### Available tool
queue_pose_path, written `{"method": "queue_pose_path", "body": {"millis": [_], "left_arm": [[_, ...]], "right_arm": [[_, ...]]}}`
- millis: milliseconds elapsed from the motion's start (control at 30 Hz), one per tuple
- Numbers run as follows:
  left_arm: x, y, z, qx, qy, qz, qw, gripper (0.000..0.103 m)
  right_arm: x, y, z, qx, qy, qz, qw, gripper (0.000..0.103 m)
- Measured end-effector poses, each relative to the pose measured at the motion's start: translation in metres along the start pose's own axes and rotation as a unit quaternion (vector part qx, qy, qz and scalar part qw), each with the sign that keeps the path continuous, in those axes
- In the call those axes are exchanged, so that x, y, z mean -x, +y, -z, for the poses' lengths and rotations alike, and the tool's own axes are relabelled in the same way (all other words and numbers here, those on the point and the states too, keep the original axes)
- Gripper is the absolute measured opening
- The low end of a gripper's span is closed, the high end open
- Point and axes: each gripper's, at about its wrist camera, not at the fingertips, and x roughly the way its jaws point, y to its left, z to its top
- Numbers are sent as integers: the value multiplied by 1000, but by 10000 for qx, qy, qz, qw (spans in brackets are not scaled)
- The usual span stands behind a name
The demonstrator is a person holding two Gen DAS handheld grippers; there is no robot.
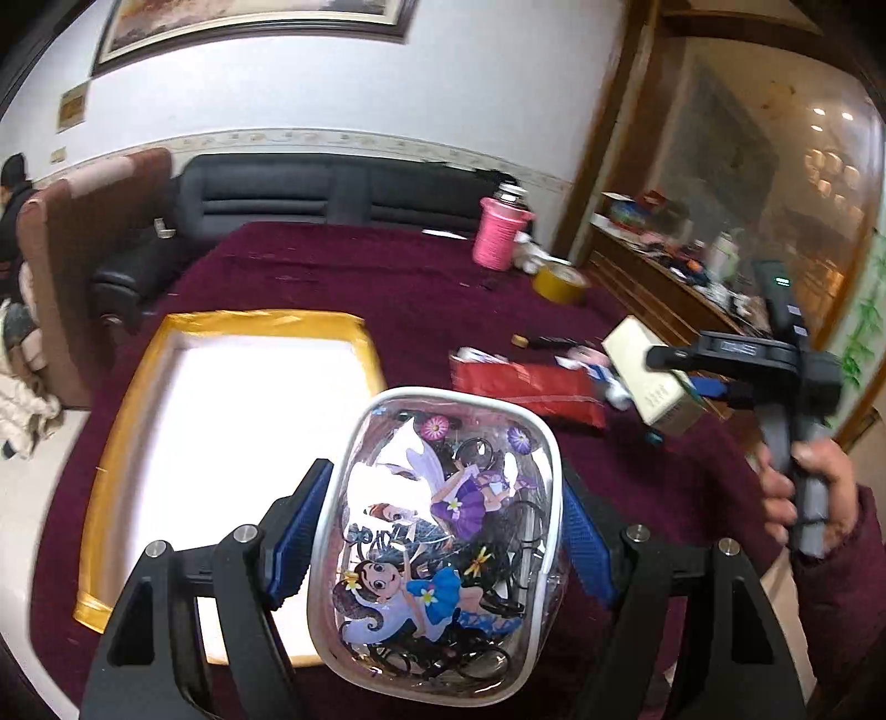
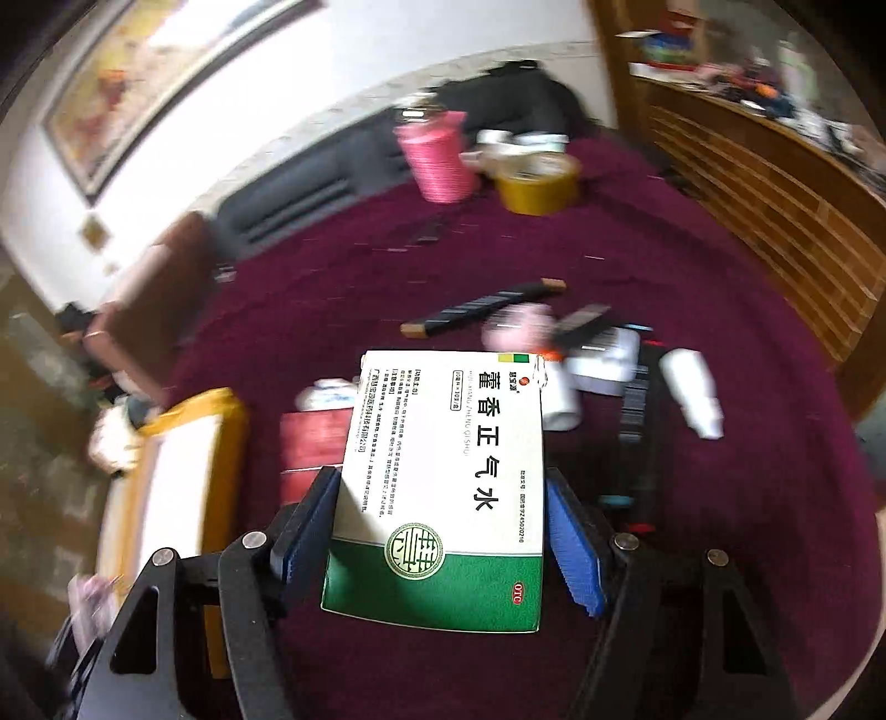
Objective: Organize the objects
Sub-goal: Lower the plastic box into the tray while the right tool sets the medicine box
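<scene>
both tongs are carrying something above the counter [image 1: 332,266], which is draped in a dark maroon cloth. the left tongs [image 1: 437,531] are closing their blue pads on the sides of a clear pouch [image 1: 437,537] printed with cartoon fairies and stuffed with dark hair ties; the pouch is standing on its long axis between the pads, running straight away from the camera. the right tongs [image 2: 443,531] are gripping a green-and-white medicine box [image 2: 443,487] by its two long edges, its length also pointing forward and its far end tilting up.

the landmark is the yellow-rimmed tray [image 1: 138,421] with a white floor, which looks like the likely drop place. in the left wrist view the tray is lying just left of and ahead of the pouch, almost under it, so the left tongs are clearly the nearer. in the right wrist view the tray [image 2: 221,421] is sitting well off to the left of the box, with a red packet [image 2: 310,443] lying between them.

right of the tray, a scatter of small items is waiting: the red packet, a dark comb-like strip [image 2: 482,307] and white bottles [image 2: 692,387]. far behind the tray, a pink flask [image 1: 495,235] and a roll of yellow tape [image 1: 559,279] are standing together. a black sofa [image 1: 310,196] and a framed picture [image 1: 255,22] are filling the wall beyond. the right view is blurring with motion.
</scene>
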Motion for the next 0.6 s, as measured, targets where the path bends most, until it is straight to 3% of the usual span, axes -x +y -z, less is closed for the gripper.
{"method": "queue_pose_path", "body": {"millis": [133, 300, 433, 600], "left_arm": [[-11, 28, -26, 158, 100, -326, 9993, 76], [-52, 73, -55, 642, 368, -532, 9958, 76], [-89, 110, -66, 1114, 572, -769, 9891, 76], [-124, 152, -71, 1672, 804, -959, 9780, 76]], "right_arm": [[-22, 51, -4, 77, 300, -755, 9967, 76], [-65, 115, -11, 132, 596, -1329, 9893, 77], [-109, 168, -13, 234, 923, -1522, 9837, 77], [-154, 207, -11, 372, 1154, -1429, 9823, 77]]}}
